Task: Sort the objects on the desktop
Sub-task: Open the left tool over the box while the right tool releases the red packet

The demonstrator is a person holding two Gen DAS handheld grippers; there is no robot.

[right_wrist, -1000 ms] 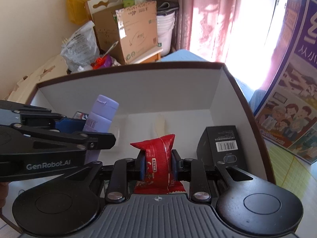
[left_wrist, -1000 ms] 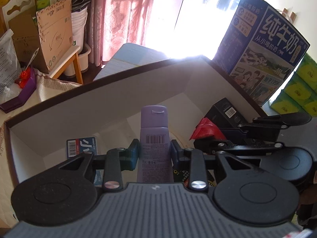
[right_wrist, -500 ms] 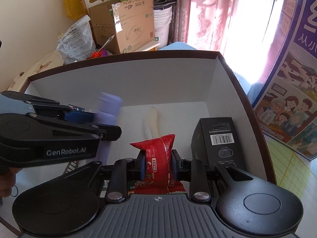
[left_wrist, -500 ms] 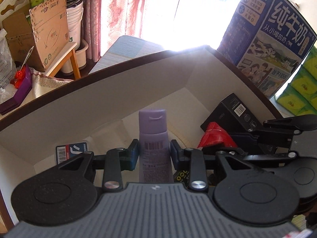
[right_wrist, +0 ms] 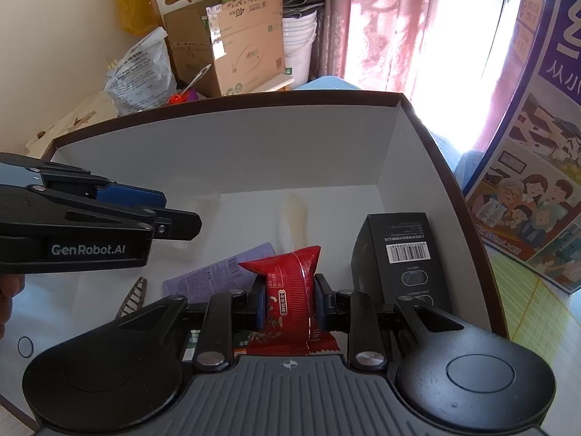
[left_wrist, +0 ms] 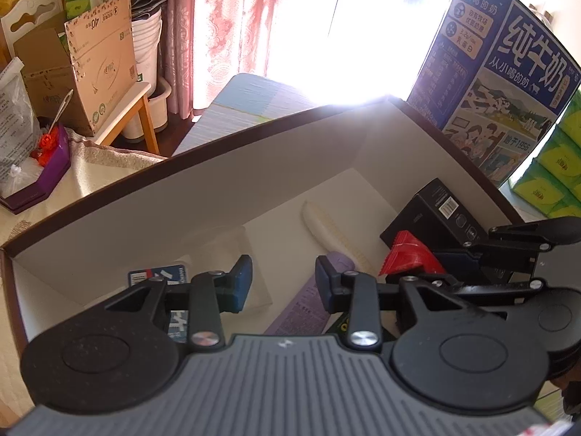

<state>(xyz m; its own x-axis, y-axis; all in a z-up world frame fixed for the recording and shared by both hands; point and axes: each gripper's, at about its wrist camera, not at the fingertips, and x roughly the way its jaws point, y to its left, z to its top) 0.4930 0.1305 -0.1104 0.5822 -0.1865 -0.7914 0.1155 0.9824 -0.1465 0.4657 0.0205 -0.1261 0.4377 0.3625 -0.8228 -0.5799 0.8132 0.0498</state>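
Both grippers are over a large white box with a brown rim (left_wrist: 254, 134) (right_wrist: 225, 109). My left gripper (left_wrist: 283, 283) is open and empty; it also shows at the left of the right wrist view (right_wrist: 159, 214). The purple tube (left_wrist: 308, 309) (right_wrist: 218, 272) lies flat on the box floor, under the left gripper's right finger. My right gripper (right_wrist: 287, 301) is shut on a red snack packet (right_wrist: 290, 290) and holds it above the box floor; the packet also shows in the left wrist view (left_wrist: 410, 258).
In the box lie a black carton (right_wrist: 399, 258) (left_wrist: 435, 214) at the right, a white comb (left_wrist: 334, 229), a blue card (left_wrist: 159, 279) and a brown hair clip (right_wrist: 132, 298). A blue milk carton box (left_wrist: 508, 83) stands right of the box. Cardboard boxes (right_wrist: 232, 47) stand behind.
My left gripper has opened and let go of the purple tube, which now lies flat in the box. My right gripper still holds the red packet, slightly lower in the box.
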